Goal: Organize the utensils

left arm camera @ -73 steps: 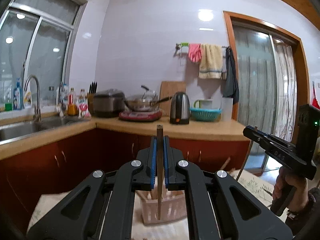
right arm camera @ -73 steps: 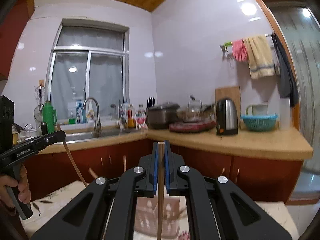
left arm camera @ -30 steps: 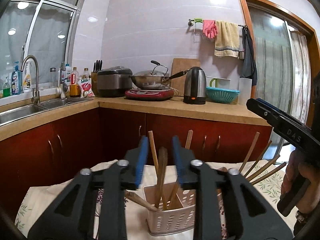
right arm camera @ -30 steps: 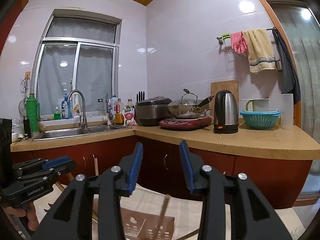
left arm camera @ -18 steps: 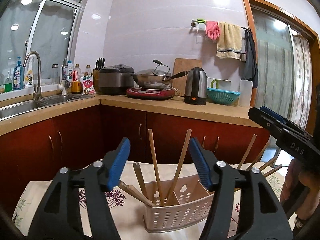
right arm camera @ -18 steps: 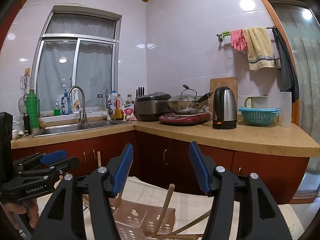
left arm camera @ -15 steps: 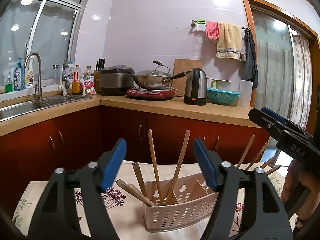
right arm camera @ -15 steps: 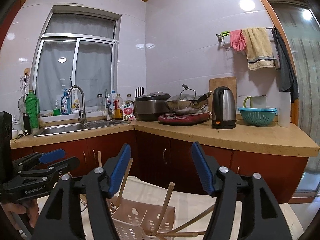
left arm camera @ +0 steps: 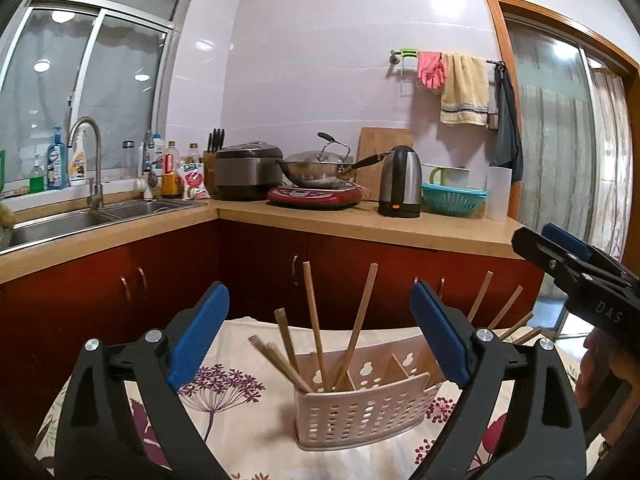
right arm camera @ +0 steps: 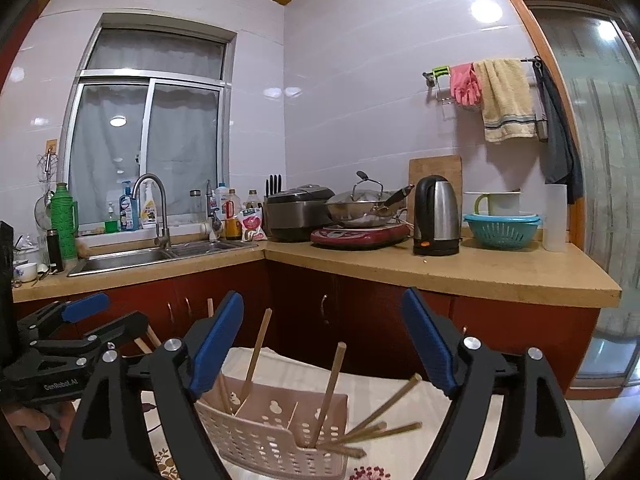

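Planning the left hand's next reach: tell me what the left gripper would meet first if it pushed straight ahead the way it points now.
Probably the chopsticks standing in the slotted basket, which sit between the fingers' lines ahead of the left gripper. Its jaws are opening, with nothing between them. Depth is uncertain; if it passes above them, the red cabinets come next.

A table (left arm camera: 248, 364) draped in a white cloth (left arm camera: 224, 392) printed with purple flowers and leaves carries a pale perforated plastic utensil caddy (left arm camera: 360, 412), which stands directly on the cloth near the middle. The caddy is split by upright dividers into several compartments. Wooden chopsticks (left arm camera: 314, 320) stand and lean in its leftmost compartment, while others (right arm camera: 376, 428) tilt steeply out of the compartment at the opposite end. From the right wrist view the same cloth (right arm camera: 400, 396) runs under the caddy (right arm camera: 272, 436) toward the table's far edge.
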Motion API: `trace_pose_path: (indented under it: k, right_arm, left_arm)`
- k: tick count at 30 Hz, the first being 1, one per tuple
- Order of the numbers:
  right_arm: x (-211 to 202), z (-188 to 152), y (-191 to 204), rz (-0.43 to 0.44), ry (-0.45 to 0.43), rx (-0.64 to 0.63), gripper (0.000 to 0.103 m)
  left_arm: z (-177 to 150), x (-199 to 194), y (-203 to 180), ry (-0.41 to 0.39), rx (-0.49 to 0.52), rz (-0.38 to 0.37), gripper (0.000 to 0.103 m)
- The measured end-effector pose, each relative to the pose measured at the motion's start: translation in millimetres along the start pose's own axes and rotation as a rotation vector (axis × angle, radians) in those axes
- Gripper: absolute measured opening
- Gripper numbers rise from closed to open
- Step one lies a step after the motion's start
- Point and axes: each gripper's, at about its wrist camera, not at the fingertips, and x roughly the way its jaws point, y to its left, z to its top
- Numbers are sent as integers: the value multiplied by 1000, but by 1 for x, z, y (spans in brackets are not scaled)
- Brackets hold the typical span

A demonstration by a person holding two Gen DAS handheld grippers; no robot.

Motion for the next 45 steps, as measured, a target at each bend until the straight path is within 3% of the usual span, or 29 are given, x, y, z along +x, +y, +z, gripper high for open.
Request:
trace_pose_path:
  k: [10,20,26,45]
  right_arm:
    - [-26,-14,-4,-47,40,28,84]
    - [-69,-53,-8,-86,141,66,84]
    - [-98,-66,5,-84,188,52,84]
    - [-214,-53,40,-66,135,5,85]
  left_arm:
    - [-18,-35,4,21,-21,64,94]
    - [-54,-84,12,85,-59,120,96]
    - [-65,-120,1,101,-57,112,97]
    - [-67,-251,-28,41,-2,167,99]
